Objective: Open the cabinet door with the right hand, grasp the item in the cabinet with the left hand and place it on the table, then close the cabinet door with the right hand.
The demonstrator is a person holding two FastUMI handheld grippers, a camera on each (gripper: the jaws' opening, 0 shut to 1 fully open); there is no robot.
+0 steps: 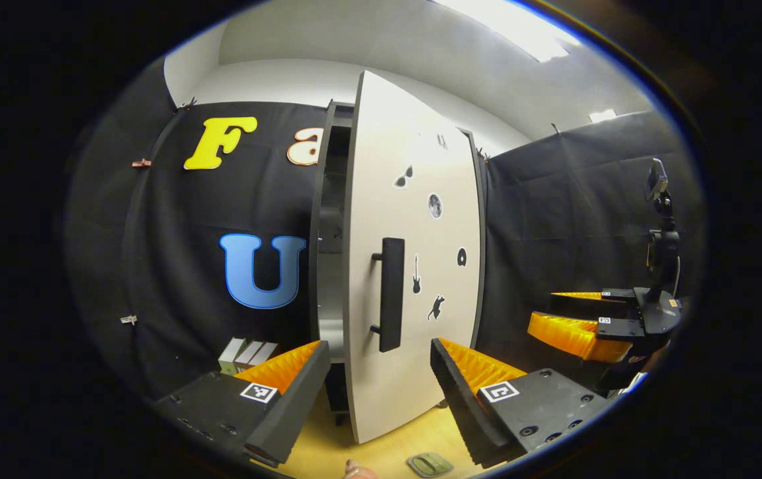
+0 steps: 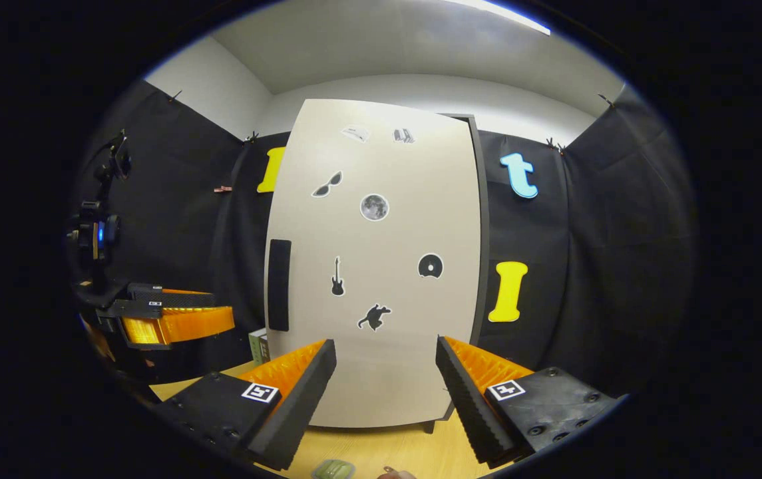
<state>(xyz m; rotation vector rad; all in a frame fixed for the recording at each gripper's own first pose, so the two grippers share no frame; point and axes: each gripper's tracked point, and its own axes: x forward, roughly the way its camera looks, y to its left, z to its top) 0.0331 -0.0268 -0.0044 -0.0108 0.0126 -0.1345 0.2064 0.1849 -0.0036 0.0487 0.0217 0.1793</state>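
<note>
The white cabinet door [image 1: 414, 266] carries dark stickers and stands partly ajar, its black bar handle [image 1: 390, 293] straight ahead of my open left gripper [image 1: 379, 349]. Through the gap I see dim shelves [image 1: 331, 266]; what lies on them is hidden. A small green item [image 1: 430, 464] lies on the wooden table [image 1: 387, 452] just below the fingers. In the right gripper view the door [image 2: 381, 266] faces me almost flat, handle [image 2: 279, 285] at its left edge, and my right gripper [image 2: 386, 346] is open and off the door. The green item [image 2: 333, 470] shows at the bottom edge.
A few boxes [image 1: 247, 354] stand on the table left of the cabinet. The right gripper [image 1: 573, 326] hangs at the right of the left gripper view, and the left gripper [image 2: 168, 319] at the left of the right gripper view. A fingertip [image 1: 357, 471] pokes in below.
</note>
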